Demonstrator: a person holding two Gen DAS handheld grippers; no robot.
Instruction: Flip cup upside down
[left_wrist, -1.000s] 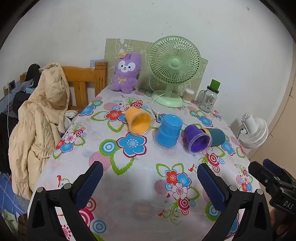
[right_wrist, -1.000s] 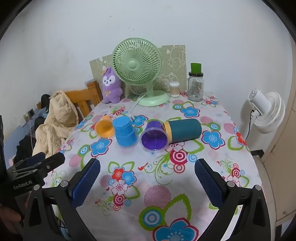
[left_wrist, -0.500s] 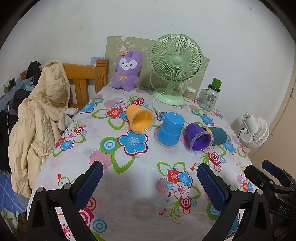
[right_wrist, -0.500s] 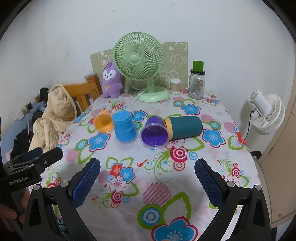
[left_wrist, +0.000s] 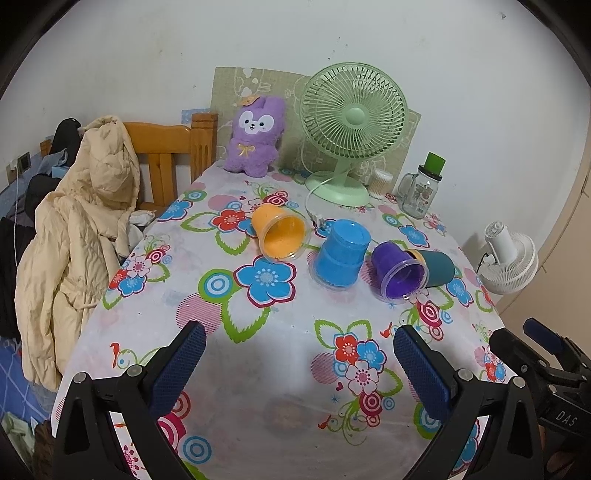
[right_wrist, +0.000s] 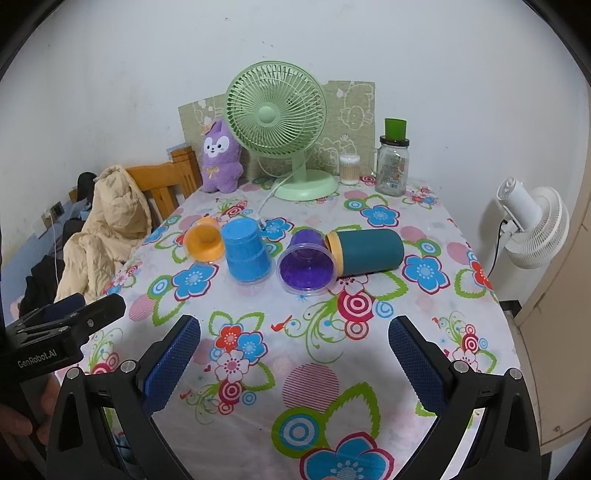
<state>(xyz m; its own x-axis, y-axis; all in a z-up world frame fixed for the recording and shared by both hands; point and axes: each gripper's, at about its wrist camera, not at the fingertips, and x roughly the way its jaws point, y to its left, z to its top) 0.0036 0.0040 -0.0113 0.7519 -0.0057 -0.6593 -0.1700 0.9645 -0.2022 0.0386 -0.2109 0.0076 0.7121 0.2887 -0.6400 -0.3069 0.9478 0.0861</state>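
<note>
Several cups sit mid-table on the flowered cloth. An orange cup (left_wrist: 280, 236) (right_wrist: 204, 240) lies on its side. A blue cup (left_wrist: 341, 253) (right_wrist: 245, 250) stands upside down. A purple cup (left_wrist: 399, 269) (right_wrist: 306, 264) lies on its side, mouth toward me. A teal cup (left_wrist: 437, 267) (right_wrist: 369, 252) with a yellow rim lies on its side behind it. My left gripper (left_wrist: 299, 363) is open and empty near the table's front edge. My right gripper (right_wrist: 293, 356) is open and empty, to its right.
A green desk fan (left_wrist: 351, 122) (right_wrist: 277, 122), a purple plush rabbit (left_wrist: 255, 136), a cotton-swab jar (right_wrist: 349, 169) and a glass jar with a green lid (right_wrist: 392, 166) stand at the back. A wooden chair with a beige coat (left_wrist: 81, 229) is left; a white fan (right_wrist: 532, 225) right.
Both grippers have risen and edged slightly forward, so the cups sit a little lower in view. Nothing on the table has moved.
</note>
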